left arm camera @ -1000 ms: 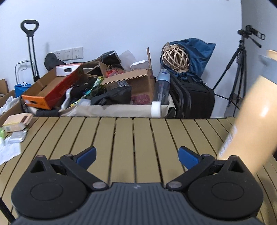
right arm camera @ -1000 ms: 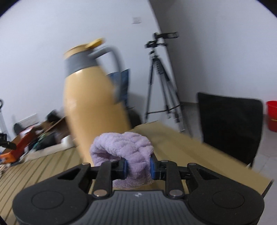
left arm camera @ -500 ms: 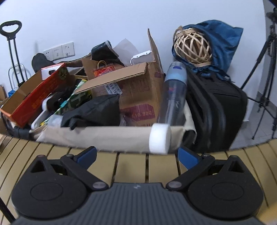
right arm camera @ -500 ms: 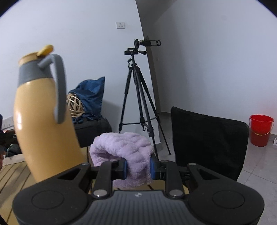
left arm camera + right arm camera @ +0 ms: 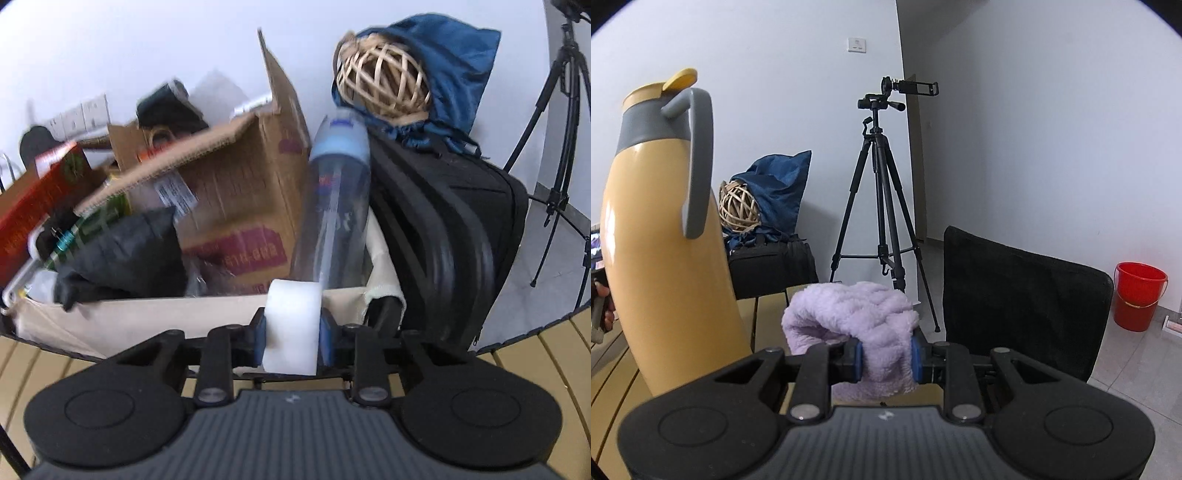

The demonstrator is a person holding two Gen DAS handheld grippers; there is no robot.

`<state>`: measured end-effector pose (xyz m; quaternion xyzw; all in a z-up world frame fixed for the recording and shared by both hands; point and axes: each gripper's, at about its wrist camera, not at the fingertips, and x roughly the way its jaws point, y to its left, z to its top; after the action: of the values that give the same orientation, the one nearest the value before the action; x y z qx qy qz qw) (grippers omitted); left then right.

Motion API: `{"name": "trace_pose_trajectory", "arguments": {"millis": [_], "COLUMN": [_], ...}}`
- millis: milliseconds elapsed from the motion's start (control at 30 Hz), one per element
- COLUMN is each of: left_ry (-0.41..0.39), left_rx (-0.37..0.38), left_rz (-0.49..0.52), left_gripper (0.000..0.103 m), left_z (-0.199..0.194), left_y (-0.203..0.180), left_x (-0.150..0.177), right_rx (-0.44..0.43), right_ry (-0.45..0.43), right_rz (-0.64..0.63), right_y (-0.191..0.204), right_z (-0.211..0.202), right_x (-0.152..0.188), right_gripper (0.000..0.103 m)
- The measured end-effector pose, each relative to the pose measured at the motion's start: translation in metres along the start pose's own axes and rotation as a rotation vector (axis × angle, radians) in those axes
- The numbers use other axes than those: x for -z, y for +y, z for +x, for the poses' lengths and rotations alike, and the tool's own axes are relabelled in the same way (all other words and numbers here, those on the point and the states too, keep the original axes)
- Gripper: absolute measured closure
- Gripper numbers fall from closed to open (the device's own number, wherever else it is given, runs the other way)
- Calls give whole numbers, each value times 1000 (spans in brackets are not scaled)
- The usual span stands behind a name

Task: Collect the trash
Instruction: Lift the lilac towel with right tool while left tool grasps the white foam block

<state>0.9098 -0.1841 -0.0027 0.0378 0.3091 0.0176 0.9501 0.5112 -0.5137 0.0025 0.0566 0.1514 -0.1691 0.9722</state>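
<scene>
**Roll gripped at the table edge**

The left gripper [image 5: 291,338], its jaws having just closed, clamps the white roll [image 5: 291,321] at the table [image 5: 532,358] edge, against the cluttered cart [image 5: 122,325]. The right gripper [image 5: 886,356] pinches a purple cloth [image 5: 855,321] beside the yellow jug [image 5: 665,236]. Both pieces appear collected, neither yet binned. Room is tight left, open right.

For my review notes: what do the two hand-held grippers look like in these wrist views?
Both look alike. The left hand-held gripper has a dark grey ribbed housing with a small pale logo, two round black discs at its sides, black linkage arms with silver pivot pins, and blue pads on its fingers. The right hand-held gripper shows the same build. No cables or sleeves show.
</scene>
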Motion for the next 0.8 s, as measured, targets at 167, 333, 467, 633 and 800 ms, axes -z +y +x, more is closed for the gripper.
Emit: {"name": "trace_pose_trajectory", "arguments": {"millis": [167,333,467,633,800], "left_ry": [11,-1,-22,-42,-51], "left_rx": [-11,-15,7,11,19], "left_rz": [16,32,3,3,-34], "left_gripper": [75,75,75,75,75], "left_z": [-41,-106,-171,-252,-331], "left_y": [9,21,39,61,84], "left_x": [9,11,15,33,65], "right_rx": [-36,-77,-122,-180,-243], "right_ry": [13,16,10,-3,-1], "right_rz": [15,12,16,2,-27], "right_y": [2,10,16,32,54], "right_z": [-12,-47,-86,-134,-182], "right_x": [-4,-16,-28,-40,-40], "right_gripper": [80,80,80,80,80]}}
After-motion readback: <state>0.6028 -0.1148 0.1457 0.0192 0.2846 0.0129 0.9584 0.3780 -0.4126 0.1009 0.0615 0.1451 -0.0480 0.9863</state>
